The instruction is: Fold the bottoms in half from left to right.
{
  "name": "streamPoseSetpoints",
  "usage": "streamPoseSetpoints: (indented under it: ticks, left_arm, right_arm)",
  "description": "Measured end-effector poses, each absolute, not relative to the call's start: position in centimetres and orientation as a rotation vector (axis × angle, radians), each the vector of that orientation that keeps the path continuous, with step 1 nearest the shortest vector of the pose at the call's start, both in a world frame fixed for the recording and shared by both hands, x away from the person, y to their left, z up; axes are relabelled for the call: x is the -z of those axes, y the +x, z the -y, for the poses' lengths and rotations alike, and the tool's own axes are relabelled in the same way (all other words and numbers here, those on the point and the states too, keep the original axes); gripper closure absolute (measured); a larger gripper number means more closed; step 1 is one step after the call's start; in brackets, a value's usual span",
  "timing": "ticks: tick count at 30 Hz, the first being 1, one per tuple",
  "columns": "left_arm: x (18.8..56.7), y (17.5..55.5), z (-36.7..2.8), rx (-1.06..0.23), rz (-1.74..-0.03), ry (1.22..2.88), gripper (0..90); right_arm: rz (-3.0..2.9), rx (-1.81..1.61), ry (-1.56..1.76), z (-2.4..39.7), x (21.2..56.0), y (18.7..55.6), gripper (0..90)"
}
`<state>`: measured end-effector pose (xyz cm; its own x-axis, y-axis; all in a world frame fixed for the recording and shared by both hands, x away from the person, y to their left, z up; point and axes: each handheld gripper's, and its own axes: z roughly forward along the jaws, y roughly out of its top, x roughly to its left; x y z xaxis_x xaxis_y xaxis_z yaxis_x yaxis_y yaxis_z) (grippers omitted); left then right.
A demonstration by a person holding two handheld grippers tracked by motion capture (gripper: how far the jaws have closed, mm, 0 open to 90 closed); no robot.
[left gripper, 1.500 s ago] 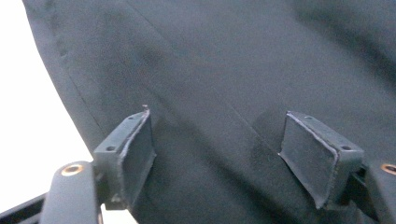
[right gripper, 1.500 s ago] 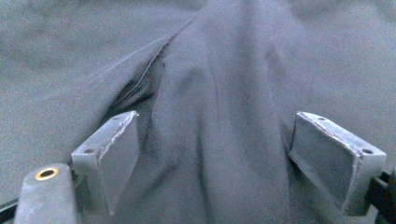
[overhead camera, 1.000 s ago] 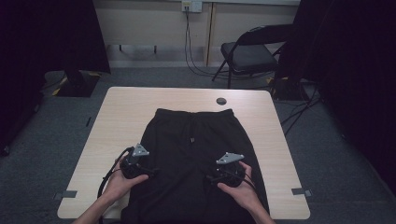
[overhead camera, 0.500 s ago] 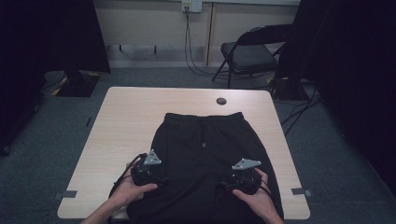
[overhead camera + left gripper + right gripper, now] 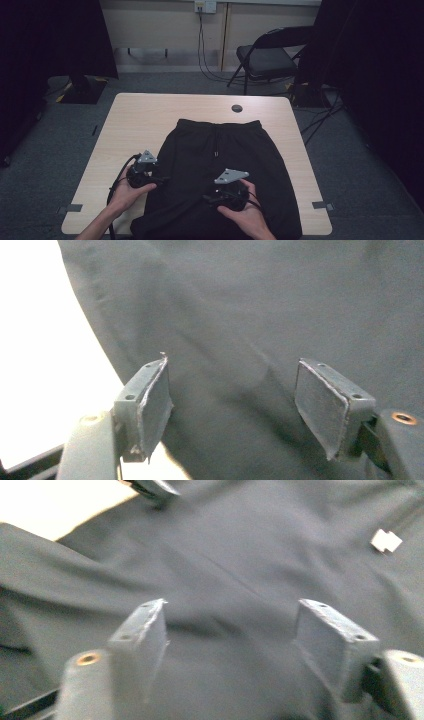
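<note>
Black shorts (image 5: 220, 170) lie beneath both half-closing, empty tongs (image 5: 230, 405).

The right claw (image 5: 230, 630) stands over the black shorts (image 5: 260, 565), its jaws apart and just now closing, with only cloth beneath. A white tag (image 5: 386, 540) lies on the fabric; pale surface (image 5: 55, 505) shows at upper left.

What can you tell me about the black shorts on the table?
The black shorts lie flat on the light wooden table, waistband at the far end with a thin drawstring hanging down its middle, legs pointing toward the person. The cloth looks soft, matte and slightly wrinkled. The left gripper sits at the near left edge of the shorts and the right gripper over the right leg, both with jaws apart, cloth showing between them; whether the pads touch it is unclear.
</note>
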<state>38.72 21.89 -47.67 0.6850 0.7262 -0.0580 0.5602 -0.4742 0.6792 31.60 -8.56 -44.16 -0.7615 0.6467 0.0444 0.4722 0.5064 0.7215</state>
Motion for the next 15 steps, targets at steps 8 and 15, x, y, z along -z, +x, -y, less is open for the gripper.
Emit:
streamPoseSetpoints:
  ticks: [8, 15]
  left_arm:
    - [48.7, 39.3, -22.6, -0.34, -0.988, 2.237, 41.9]
    - [49.0, 40.5, -23.0, -0.374, -1.002, 2.207, 34.5]
  right_arm:
    - [-2.571, -1.127, 0.835, 3.6, 42.4, 30.4, 47.5]
    - [-2.693, -1.094, 0.683, -3.2, 44.8, 30.5, 61.9]
